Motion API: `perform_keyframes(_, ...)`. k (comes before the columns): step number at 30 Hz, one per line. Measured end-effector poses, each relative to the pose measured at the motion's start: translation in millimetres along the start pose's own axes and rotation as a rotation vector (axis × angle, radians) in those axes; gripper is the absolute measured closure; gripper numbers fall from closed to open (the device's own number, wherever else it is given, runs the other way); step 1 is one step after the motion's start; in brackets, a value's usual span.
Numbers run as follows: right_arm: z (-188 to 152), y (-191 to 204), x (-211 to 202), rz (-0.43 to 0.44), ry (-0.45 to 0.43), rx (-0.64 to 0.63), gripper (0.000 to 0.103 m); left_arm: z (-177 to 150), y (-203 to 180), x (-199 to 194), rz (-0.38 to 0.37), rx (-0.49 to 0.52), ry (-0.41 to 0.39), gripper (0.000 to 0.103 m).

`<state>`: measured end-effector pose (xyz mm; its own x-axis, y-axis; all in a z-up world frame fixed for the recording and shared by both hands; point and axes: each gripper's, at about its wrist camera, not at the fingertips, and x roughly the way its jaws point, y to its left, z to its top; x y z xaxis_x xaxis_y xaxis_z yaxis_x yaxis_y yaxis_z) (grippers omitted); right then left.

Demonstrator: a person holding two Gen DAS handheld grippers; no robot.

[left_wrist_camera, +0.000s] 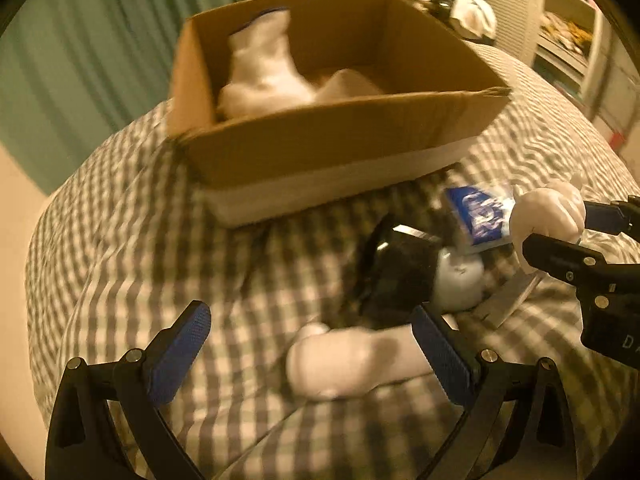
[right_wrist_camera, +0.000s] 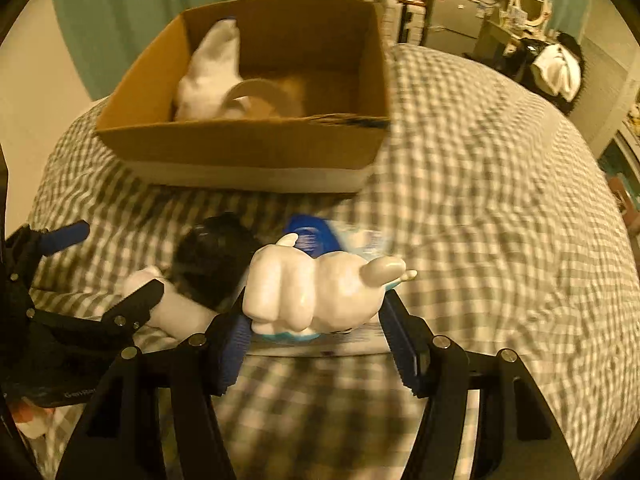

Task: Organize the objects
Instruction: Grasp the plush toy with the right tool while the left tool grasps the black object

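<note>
An open cardboard box (left_wrist_camera: 340, 136) (right_wrist_camera: 248, 148) stands on a checked bed and holds a white plush (left_wrist_camera: 260, 72) (right_wrist_camera: 212, 76). My right gripper (right_wrist_camera: 316, 320) is shut on a white glossy figurine (right_wrist_camera: 316, 284), also seen at the right of the left wrist view (left_wrist_camera: 548, 212). Behind it lies a blue-and-white packet (left_wrist_camera: 478, 216) (right_wrist_camera: 312, 236). A black-and-white plush (left_wrist_camera: 416, 276) (right_wrist_camera: 216, 260) lies beside it. My left gripper (left_wrist_camera: 312, 360) is open, with a white plush part (left_wrist_camera: 344, 360) lying between its fingers.
The checked bedspread (right_wrist_camera: 480, 200) covers the whole bed. A green curtain (left_wrist_camera: 80, 60) hangs behind the box. Cluttered shelves and furniture (right_wrist_camera: 500, 20) stand at the far right. A roll of tape (right_wrist_camera: 260, 96) lies in the box.
</note>
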<state>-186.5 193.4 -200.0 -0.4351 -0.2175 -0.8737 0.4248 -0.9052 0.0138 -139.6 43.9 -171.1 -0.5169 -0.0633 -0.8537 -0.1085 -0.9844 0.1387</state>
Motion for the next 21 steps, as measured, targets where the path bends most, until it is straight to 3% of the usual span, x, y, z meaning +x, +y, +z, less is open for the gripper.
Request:
perform_keyframes(9, 5.5, -14.6, 2.2, -0.002, -0.015, 0.054, 0.042, 24.0, -25.0, 40.2, -0.106, 0.093, 0.054, 0.001)
perform_keyframes(14, 7.4, -16.5, 8.3, 0.008, -0.018, 0.064, 0.042, 29.5, -34.2, 56.1, -0.135, 0.116, 0.077, 0.020)
perform_keyframes(17, 6.9, -15.7, 10.2, 0.013, -0.016, 0.066, 0.042, 31.6, -35.0, 58.1, -0.187, 0.118, 0.074, 0.039)
perform_keyframes(19, 6.6, -14.9, 12.5, 0.013, -0.010, 0.064, 0.042, 32.7, -35.1, 58.9, -0.217, 0.118, 0.074, 0.058)
perform_keyframes(21, 6.7, -14.1, 14.8, 0.012, -0.004, 0.063, 0.042, 33.2, -36.2, 58.4, -0.225, 0.124, 0.068, 0.059)
